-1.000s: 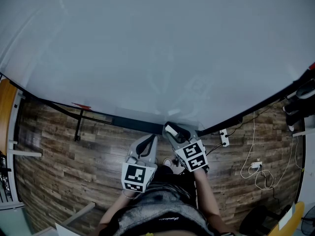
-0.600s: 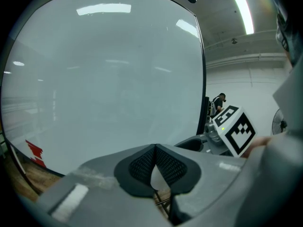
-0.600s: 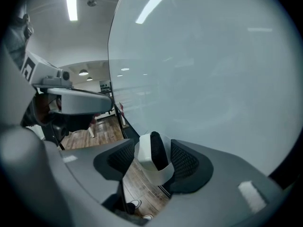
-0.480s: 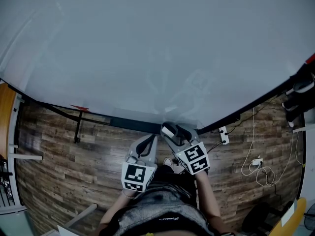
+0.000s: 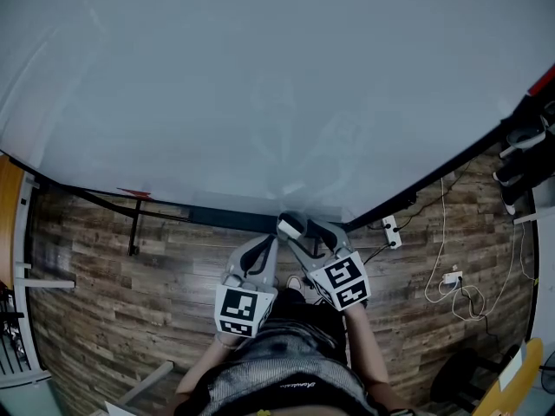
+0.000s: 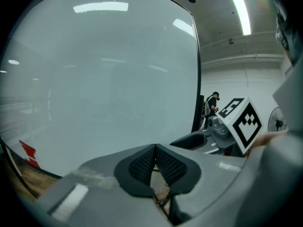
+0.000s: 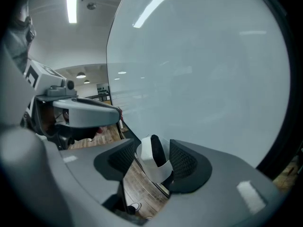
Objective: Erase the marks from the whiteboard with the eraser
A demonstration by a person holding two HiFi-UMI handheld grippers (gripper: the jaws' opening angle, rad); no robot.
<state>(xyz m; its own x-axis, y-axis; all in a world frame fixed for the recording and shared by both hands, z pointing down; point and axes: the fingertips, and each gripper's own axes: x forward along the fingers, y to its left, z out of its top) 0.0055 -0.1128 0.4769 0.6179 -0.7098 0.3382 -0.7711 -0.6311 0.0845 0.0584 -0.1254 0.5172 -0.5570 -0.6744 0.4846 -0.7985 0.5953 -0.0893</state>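
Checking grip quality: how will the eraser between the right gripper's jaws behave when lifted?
The eraser looks small and white-shelled, so probably light and stiff. Its dark felt face may give slightly. The right gripper, jaws just opened around it, is not clamping, so it could tip.

Big pale whiteboard (image 5: 260,85) stands upright, glossy and wide across the view. The eraser (image 7: 152,161), white body with black felt, sits tipped up on edge at the whiteboard's bottom edge.
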